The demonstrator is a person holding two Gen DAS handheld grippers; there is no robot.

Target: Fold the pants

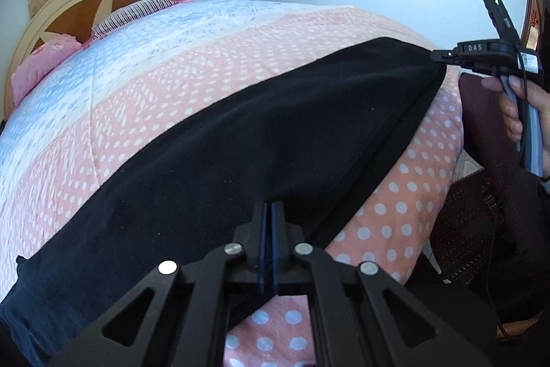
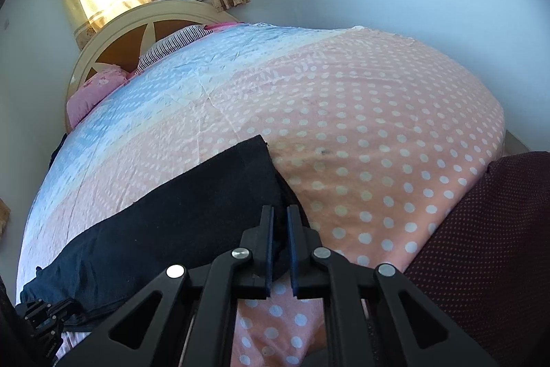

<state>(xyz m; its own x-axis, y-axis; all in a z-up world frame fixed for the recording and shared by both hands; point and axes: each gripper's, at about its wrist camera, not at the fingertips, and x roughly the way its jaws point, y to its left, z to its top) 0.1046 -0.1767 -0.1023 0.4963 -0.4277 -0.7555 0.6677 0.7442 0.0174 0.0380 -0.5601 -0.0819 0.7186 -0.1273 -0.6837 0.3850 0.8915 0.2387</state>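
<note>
pants (image 1: 240,133) cut off lower left

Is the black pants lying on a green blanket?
No, the pants lie on a pink blanket with white dots.

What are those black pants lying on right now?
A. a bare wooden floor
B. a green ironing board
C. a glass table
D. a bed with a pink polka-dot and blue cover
D: the black pants lie spread over the bed cover, pink with white dots and blue nearer the headboard, while each hand-held gripper pinches an edge of the cloth.
</note>
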